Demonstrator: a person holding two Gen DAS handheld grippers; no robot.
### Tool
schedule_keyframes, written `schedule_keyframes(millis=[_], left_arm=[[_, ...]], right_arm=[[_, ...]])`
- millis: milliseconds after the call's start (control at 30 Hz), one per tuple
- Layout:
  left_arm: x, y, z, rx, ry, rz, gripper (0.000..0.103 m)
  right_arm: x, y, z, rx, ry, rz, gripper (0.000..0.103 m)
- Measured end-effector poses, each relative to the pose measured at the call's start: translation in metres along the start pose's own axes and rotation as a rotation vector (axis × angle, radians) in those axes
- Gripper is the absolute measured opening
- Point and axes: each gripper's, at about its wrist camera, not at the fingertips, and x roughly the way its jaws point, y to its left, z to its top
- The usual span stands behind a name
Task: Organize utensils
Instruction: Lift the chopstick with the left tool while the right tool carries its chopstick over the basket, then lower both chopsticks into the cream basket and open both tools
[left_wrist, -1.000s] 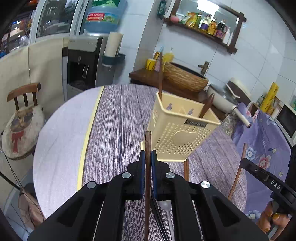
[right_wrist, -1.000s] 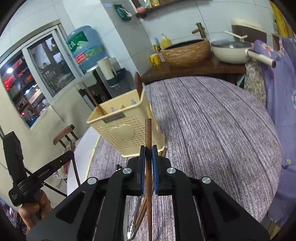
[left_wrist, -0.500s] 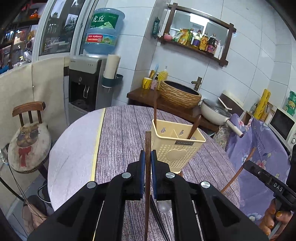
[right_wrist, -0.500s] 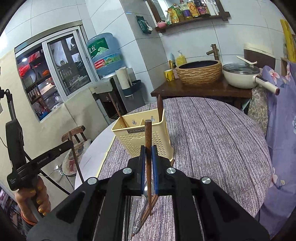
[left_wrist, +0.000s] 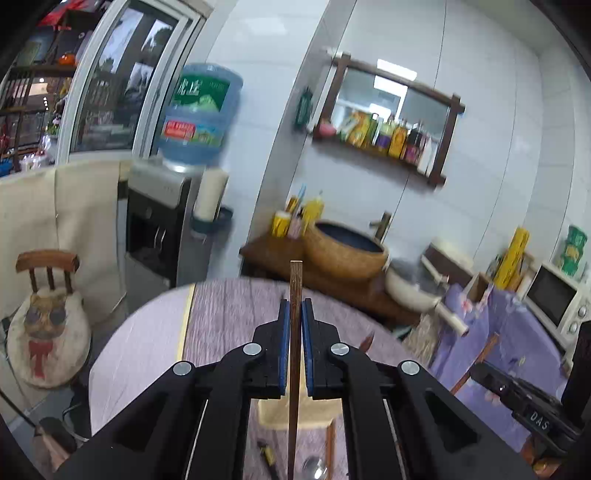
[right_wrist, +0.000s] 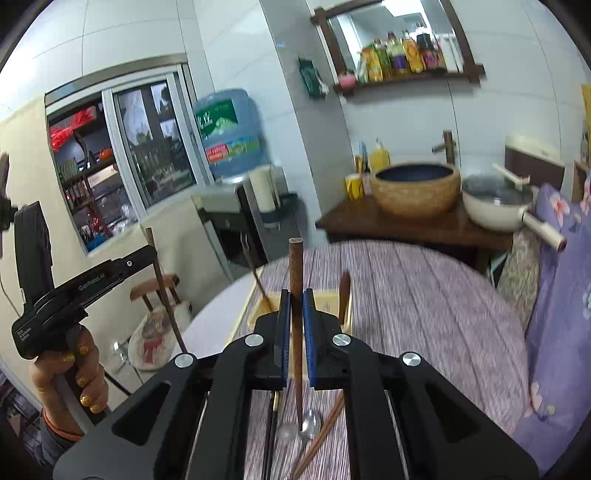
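A cream perforated utensil basket (right_wrist: 332, 304) stood on the round table (right_wrist: 424, 295), mostly hidden behind the right gripper (right_wrist: 296, 325). A thin dark stick (right_wrist: 258, 275) leaned out of its left side and a brown wooden handle (right_wrist: 345, 295) rose at its right. In the left view only the lower part of the basket (left_wrist: 317, 413) showed beneath the fingers.

On the table in front of the basket lay a metal spoon (right_wrist: 309, 421), a pair of brown chopsticks (right_wrist: 321, 435) and a black-handled utensil (right_wrist: 272, 424).

The blue water jug (right_wrist: 229, 129) on the dispenser carried a green label with white characters too blurred to read. The left gripper's body (right_wrist: 92, 284) read "GenRobot.AI"; the right gripper's body, seen from the left camera, read "DAS" (left_wrist: 539, 419).

The left gripper (left_wrist: 295, 343) was closed narrowly on a thin wooden chopstick (left_wrist: 295, 295), held upright between the blue pads (left_wrist: 283, 347). The right gripper likewise pinched a thicker round wooden utensil handle (right_wrist: 296, 266), upright, its lower end reaching down near the spoon.
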Motion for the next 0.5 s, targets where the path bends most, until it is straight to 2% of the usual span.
schedule_keyframes(millis=[167,267,367,500], left_arm=[[0.009,-0.021,0.053,0.001,-0.147,0.003,0.007],[0.024,-0.03,0.066,0.004,-0.19,0.003,0.007],[0.05,-0.039,0.063,0.038,-0.216,0.049,0.007],[0.082,-0.036,0.039,0.055,-0.18,0.081,0.007]], right_arm=[[-0.003,0.005,0.06,-0.014,-0.084,-0.023,0.008],[0.008,0.002,0.086,-0.005,-0.122,-0.059,0.008],[0.029,-0.004,0.095,0.004,-0.131,-0.094,0.008],[0.067,-0.017,0.081,0.018,-0.102,-0.12,0.008]])
